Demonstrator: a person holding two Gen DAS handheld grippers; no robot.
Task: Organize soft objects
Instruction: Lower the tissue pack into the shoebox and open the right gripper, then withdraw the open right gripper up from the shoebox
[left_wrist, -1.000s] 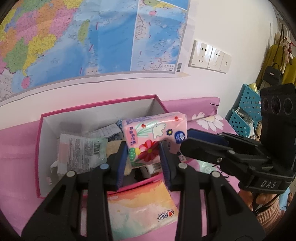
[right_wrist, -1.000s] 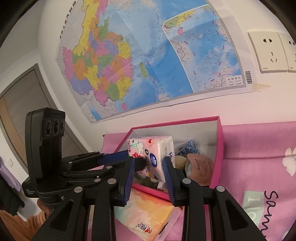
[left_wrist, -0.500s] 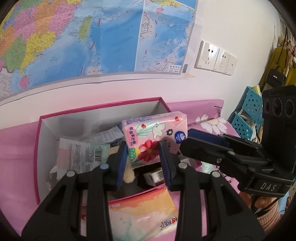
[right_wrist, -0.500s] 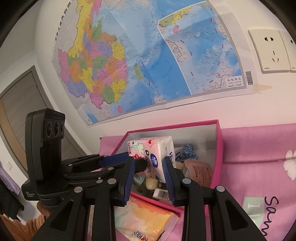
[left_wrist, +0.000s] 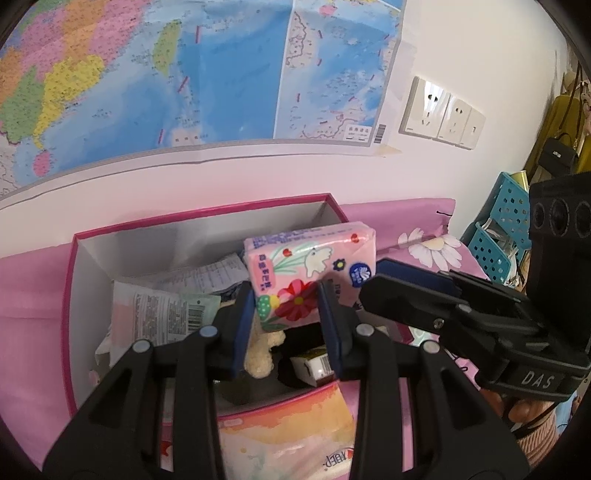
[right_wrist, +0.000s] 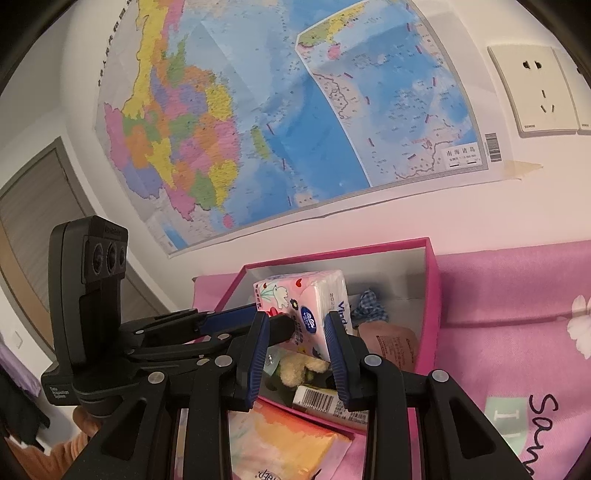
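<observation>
A pink flowered tissue pack (left_wrist: 310, 266) hangs above the open pink box (left_wrist: 70, 295). My left gripper (left_wrist: 286, 306) is shut on its lower end. My right gripper (right_wrist: 297, 332) is shut on its blue-logo end (right_wrist: 314, 314); its black fingers (left_wrist: 406, 299) reach in from the right in the left wrist view. The box (right_wrist: 430, 295) holds a white wipes packet (left_wrist: 159, 314), a paper slip, a beige plush toy (right_wrist: 299, 367), a brown pouch (right_wrist: 391, 343), blue checked cloth (right_wrist: 369, 304) and a small barcoded carton (right_wrist: 321, 400).
An orange-pink tissue pack (left_wrist: 291, 439) lies on the pink flowered cloth (right_wrist: 517, 314) just in front of the box. A wall map (right_wrist: 295, 110) and sockets (left_wrist: 439, 110) hang behind. Blue perforated baskets (left_wrist: 498, 243) stand at the far right.
Both grippers have lifted the flowered tissue pack slightly and carried it further over the box; the box contents below show more. The grips have not changed.
</observation>
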